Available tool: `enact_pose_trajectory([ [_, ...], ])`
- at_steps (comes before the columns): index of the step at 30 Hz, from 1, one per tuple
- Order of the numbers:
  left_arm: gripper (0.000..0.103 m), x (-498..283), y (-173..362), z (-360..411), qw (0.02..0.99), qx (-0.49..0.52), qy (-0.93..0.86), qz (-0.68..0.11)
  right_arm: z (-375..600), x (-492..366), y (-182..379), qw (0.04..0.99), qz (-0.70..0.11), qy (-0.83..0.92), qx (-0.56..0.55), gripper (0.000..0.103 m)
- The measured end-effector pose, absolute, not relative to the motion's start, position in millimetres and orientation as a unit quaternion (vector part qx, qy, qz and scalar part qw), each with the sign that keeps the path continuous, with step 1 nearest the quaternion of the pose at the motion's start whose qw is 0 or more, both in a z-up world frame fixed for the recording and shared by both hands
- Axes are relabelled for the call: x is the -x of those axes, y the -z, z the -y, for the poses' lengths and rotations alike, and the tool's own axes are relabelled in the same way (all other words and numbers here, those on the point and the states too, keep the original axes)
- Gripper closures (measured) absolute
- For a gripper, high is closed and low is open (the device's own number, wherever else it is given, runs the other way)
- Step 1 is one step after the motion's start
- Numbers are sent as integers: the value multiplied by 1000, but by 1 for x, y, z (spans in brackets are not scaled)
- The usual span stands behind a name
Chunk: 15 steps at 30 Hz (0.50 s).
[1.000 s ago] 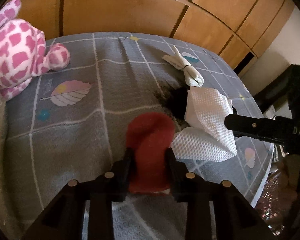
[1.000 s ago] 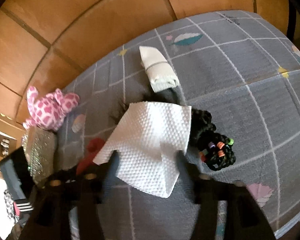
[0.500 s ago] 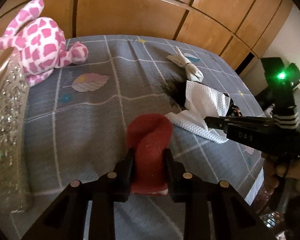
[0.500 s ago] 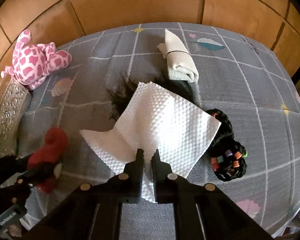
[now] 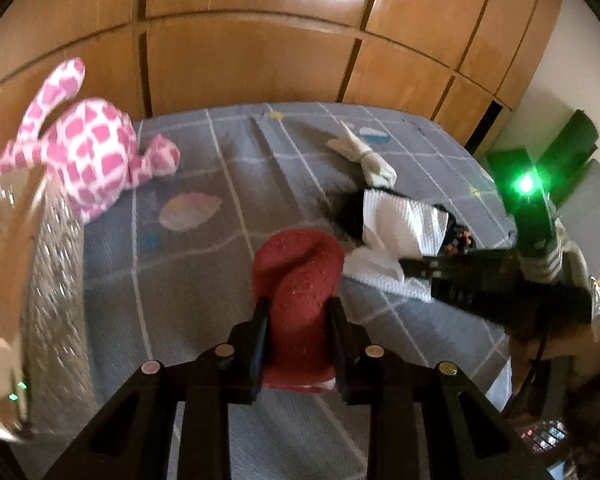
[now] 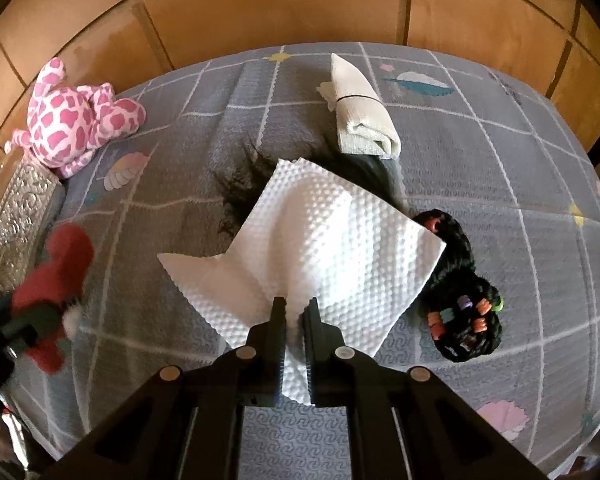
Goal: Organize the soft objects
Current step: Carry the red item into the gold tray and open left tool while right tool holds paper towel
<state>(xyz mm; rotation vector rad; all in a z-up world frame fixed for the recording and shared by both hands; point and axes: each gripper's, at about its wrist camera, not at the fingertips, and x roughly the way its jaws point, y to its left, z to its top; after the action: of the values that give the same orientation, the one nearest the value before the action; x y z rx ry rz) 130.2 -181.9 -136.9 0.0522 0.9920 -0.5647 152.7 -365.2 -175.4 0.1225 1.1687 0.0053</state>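
A bed fills both views, covered by a grey bedspread [image 6: 480,168] printed with a white grid, small feathers and leaves; behind it runs a wall of glossy wooden wardrobe panels [image 5: 260,52], and a strip of pale wall shows at the far right of the left wrist view. The left gripper [image 5: 298,320] has its jaws closed narrowly on a red plush toy [image 5: 296,276], which stands up between them above the bedspread. The right gripper [image 6: 295,312] has its jaws pinched almost together on the near edge of a white embossed paper towel [image 6: 328,236]; the sheet drapes away from the jaws over a black wig [image 6: 244,184] lying on the bedspread. A black braid with coloured beads [image 6: 466,316] lies just right of the towel. Farther back, touching the dark hair, lies a rolled cream cloth [image 6: 364,116] bound with a thin band. A pink-and-white spotted plush rabbit [image 6: 76,116] sits at the far left edge of the bed, and just beside it stands a silver embossed box [image 6: 16,216].
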Motion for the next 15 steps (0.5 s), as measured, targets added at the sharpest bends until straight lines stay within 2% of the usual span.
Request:
enact_pose_trajectory([
  [9, 76, -166, 98, 174, 864, -28, 248, -438, 359, -154, 173, 833, -551, -2, -44, 96],
  [15, 76, -206, 59, 134, 889, 1, 207, -409, 358, -153, 171, 834, -550, -2, -39, 96],
])
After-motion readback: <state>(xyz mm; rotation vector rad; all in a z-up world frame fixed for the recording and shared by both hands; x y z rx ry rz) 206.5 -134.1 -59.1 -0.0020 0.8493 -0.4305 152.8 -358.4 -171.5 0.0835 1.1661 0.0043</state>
